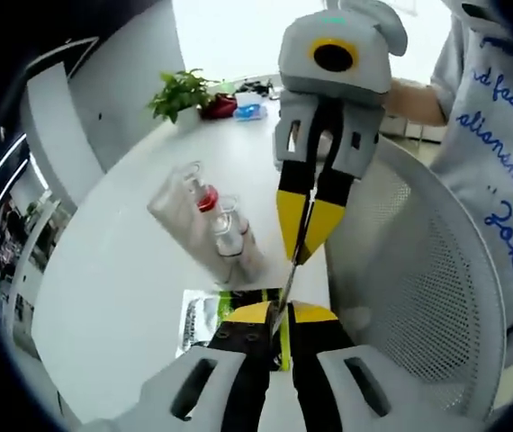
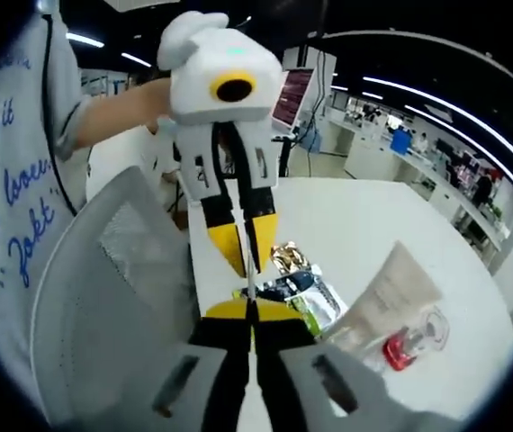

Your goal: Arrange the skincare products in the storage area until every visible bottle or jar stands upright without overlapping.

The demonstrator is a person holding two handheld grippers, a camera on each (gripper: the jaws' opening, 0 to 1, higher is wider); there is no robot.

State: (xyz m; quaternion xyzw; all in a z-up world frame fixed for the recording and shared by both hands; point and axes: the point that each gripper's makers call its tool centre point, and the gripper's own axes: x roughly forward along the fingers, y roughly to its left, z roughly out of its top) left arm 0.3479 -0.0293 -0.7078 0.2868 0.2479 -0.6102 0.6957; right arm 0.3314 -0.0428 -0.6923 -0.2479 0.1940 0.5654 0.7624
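On table (image 1: 121,270): three clear bottles (image 1: 210,216); both grippers (image 1: 276,317) (image 2: 251,310) pinch one sachet (image 2: 297,290).

We cannot read the printing on the flat sachet (image 1: 204,317) in the left gripper view, and its right part hides behind the left gripper (image 1: 282,317). The clear bottles (image 1: 204,216) blur together there, so we cannot tell their count or whether they stand or lie. In the right gripper view, the right gripper (image 2: 250,309) covers part of the sachets (image 2: 306,290); the tube's (image 2: 390,297) label is illegible.
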